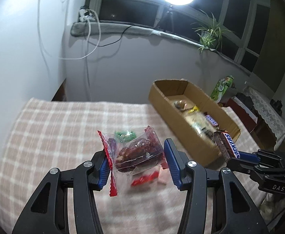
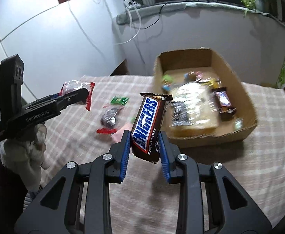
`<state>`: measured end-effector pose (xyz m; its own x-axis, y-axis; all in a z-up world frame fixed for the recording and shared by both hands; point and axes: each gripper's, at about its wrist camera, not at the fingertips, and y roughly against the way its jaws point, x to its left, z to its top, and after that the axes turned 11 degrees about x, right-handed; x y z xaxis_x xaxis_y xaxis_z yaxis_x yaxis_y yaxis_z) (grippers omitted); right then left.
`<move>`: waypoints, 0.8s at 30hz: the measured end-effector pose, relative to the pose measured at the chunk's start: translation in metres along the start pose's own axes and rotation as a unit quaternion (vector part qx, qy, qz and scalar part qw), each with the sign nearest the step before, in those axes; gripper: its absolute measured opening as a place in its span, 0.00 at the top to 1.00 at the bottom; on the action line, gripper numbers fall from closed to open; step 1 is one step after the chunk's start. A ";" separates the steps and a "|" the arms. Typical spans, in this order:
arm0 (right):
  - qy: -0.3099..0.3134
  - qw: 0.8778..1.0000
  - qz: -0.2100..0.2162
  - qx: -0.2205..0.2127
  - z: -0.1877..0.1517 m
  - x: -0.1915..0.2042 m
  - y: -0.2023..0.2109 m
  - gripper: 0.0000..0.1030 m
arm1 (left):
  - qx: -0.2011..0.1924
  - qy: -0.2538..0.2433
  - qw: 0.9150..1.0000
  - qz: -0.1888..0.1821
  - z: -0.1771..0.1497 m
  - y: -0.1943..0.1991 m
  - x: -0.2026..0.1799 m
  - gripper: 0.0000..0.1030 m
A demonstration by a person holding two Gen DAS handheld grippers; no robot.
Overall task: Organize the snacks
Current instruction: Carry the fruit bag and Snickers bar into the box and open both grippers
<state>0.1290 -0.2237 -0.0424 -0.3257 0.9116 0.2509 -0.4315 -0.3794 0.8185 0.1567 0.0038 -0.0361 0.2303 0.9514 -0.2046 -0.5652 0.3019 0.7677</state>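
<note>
Nearest the right wrist camera, the right gripper is clamped on the lower end of a Snickers bar. The bar stands nearly upright and most of its length rises free above the fingers. The hold is low on a slick wrapper, so a quick swing could let the bar pivot or slide out before it reaches its place.

In the left wrist view, the left gripper holds a clear packet with red crimped edges, a dark reddish sweet inside it. One finger bears on the crimped seam at the packet's side, the other on the opposite end. The film looks thin and springy; in the inspector's judgement it may buckle or slip free, and a harder squeeze could crush the contents.

Below both grippers, loose sweets lie on the checked cloth of the bench: a red wrapper, a dark foil piece and a green packet. A dropped item would land among them.

Farther off stands the open cardboard box, already holding several snacks, another chocolate bar at one side. Both loads are aimed at the same opening, and the grippers sit close together, so a collision over the box rim is the main risk. A low approach could also catch the near wall and shift the box.
</note>
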 end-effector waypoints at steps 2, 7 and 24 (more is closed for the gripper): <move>-0.006 1.000 -0.013 -0.005 0.006 -0.016 0.006 0.71 | -0.002 -0.006 1.000 -0.004 0.009 -0.003 -0.007 0.52; -0.016 0.999 -0.032 -0.011 0.015 -0.043 0.013 0.71 | -0.006 -0.018 1.000 -0.014 0.032 -0.013 -0.024 0.52; -0.025 0.998 -0.058 0.004 0.042 -0.100 -0.008 0.71 | 0.029 -0.038 0.998 -0.030 0.096 -0.092 -0.076 0.52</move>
<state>0.2003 -0.3051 -0.0526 -0.2309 0.9561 0.1805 -0.4573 -0.2704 0.8472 0.2674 -0.1019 -0.0331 0.3228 0.9234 -0.2075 -0.5016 0.3528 0.7899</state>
